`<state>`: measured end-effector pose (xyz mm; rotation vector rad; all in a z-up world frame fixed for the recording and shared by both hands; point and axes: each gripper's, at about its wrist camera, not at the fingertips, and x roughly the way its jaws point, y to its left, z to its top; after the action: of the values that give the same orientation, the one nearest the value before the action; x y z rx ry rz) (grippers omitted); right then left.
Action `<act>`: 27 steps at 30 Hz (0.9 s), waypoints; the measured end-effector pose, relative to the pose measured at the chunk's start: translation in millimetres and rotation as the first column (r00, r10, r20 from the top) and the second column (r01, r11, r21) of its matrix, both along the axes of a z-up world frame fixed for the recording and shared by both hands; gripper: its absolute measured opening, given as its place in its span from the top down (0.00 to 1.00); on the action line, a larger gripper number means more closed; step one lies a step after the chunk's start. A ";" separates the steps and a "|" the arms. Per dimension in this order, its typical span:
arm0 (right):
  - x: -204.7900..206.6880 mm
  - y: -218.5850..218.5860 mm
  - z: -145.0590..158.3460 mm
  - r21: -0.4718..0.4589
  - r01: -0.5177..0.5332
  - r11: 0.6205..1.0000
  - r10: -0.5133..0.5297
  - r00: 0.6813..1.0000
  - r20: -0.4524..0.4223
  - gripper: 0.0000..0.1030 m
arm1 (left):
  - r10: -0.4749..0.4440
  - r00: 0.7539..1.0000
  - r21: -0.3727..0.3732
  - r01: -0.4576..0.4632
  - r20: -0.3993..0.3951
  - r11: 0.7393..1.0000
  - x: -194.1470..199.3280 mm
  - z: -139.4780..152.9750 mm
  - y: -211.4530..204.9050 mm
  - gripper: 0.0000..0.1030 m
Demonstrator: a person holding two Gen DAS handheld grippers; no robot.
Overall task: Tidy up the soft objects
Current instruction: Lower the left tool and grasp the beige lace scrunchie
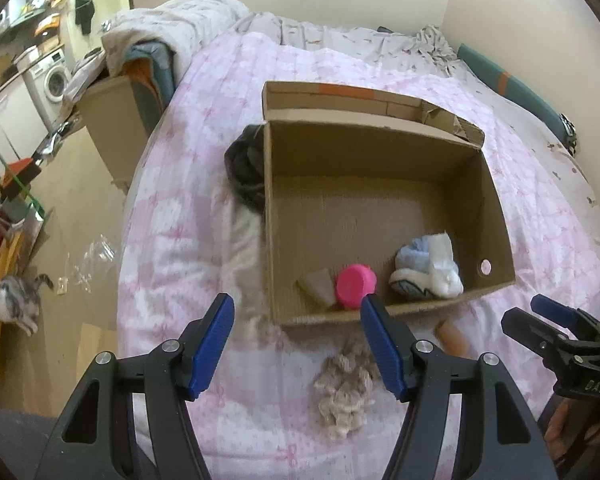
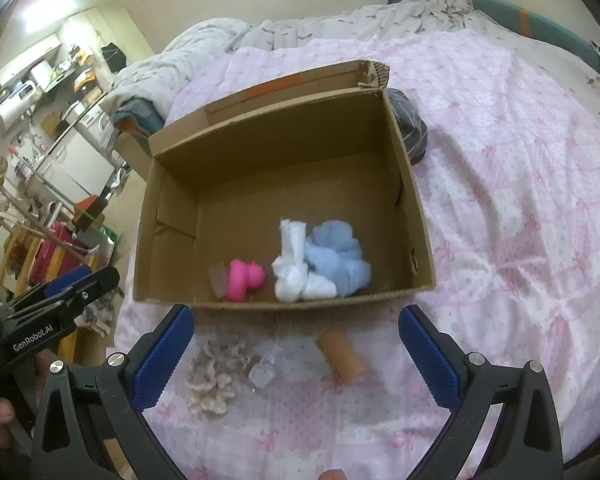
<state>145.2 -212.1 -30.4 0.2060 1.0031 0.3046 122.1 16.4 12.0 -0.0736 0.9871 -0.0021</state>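
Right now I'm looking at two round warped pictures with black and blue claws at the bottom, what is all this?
Those claws are two hand-held grippers; a person carries one in each hand. Each has a fisheye camera looking along its blue-padded fingers, hence the warped pictures. One picture is from the left gripper, the other from the right gripper. Both are open and hold nothing.

Below them is a bed with a pink quilt. On it stands an open cardboard box containing a pink toy, a translucent cup, and white and light-blue socks. On the quilt in front of the box lie a beige frilly sock, a small clear piece and a tan tube.
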 end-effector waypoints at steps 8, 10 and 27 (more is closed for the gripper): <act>-14.4 7.6 -10.8 0.000 -0.009 1.000 0.009 0.999 -0.042 0.00 | 0.042 0.998 -0.017 -0.043 -0.051 0.999 -16.0 -14.8 5.7 0.39; -15.9 8.4 -14.2 0.007 -0.006 1.000 0.006 0.998 -0.063 0.00 | 0.057 0.996 -0.011 -0.058 -0.063 0.998 -14.6 -18.6 10.0 0.39; -0.4 -12.1 -51.5 0.050 0.098 0.994 -0.084 0.969 -0.233 0.00 | -0.063 0.928 -0.175 -0.002 -0.368 0.985 6.8 -93.3 -17.4 0.43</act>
<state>144.8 -224.2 -81.9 0.3484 1.2107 0.2310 128.9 -0.9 -81.3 -0.2249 1.3684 -0.1065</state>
